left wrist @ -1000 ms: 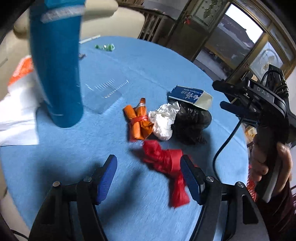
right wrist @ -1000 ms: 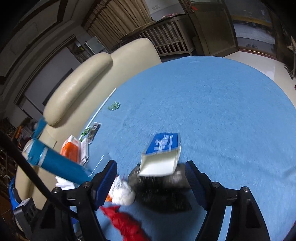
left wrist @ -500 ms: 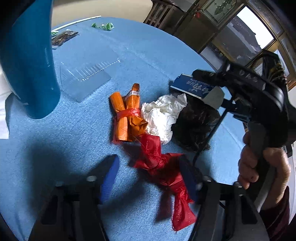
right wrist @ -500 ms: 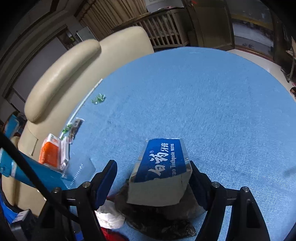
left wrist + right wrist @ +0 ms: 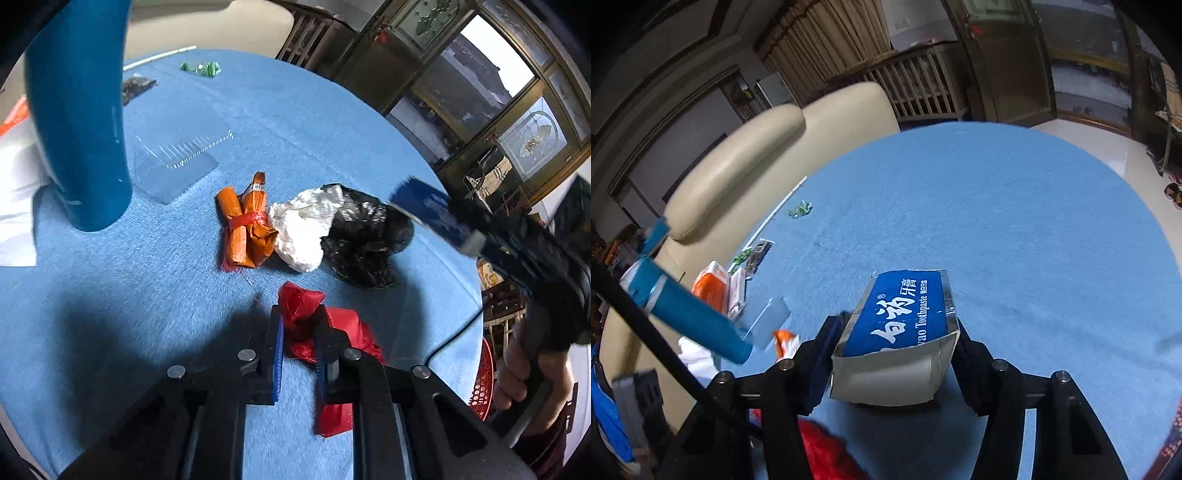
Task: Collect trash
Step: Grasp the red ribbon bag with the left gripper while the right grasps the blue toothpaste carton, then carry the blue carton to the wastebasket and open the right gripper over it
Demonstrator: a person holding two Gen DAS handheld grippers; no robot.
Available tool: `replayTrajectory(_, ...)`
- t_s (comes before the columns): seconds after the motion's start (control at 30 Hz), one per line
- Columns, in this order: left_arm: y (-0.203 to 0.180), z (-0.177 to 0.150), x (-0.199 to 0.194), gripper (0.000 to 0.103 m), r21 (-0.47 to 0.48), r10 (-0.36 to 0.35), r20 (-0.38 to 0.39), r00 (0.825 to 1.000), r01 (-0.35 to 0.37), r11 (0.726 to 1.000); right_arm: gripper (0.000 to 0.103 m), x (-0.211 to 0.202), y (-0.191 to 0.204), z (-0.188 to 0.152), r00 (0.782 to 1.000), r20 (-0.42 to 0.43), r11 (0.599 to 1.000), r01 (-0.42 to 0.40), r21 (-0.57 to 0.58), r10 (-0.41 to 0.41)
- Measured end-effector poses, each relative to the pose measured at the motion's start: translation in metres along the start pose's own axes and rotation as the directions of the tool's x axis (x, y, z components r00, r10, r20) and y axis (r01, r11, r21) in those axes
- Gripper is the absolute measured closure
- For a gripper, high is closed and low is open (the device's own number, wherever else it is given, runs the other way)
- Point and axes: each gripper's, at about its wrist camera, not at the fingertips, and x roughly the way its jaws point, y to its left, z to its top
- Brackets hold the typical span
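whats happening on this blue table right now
A person is clearing trash with a gripper in each hand. The left gripper has just closed on a crumpled red plastic bag, and the right gripper has been closing around a blue toothpaste box. An orange bundle, white wad and black bag lie uncollected.

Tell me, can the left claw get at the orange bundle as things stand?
Probably not yet: the left claw is shut on the red bag. The orange bundle lies just ahead, unobstructed.
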Motion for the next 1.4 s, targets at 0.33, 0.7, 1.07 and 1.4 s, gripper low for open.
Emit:
replayTrajectory(0.33,-0.016,-0.032,-0.039,0.087,0.094,0.034,0.04,0.999,-0.038,0.995,0.042,-0.092,-0.023,-0.061,0.998,0.065,1.0,-0.007,-0.03,0.009)
replayTrajectory(0.7,-0.088,-0.034,-0.088,0.087,0.267,0.047,0.166,0.985,-0.091,0.959,0.042,-0.161,-0.043,-0.103,0.986,0.166,1.0,0.016,-0.004,-0.015)
replayTrajectory(1.07,-0.173,-0.05,-0.115,0.087,0.45,0.047,0.264,0.963,-0.166,0.878,0.042,-0.228,-0.062,-0.123,0.955,0.289,0.997,0.073,0.003,-0.071)
replayTrajectory(1.4,-0.227,-0.066,-0.123,0.087,0.552,0.027,0.322,0.946,-0.211,0.806,0.042,-0.27,-0.09,-0.139,0.926,0.353,0.991,0.121,0.05,-0.131)
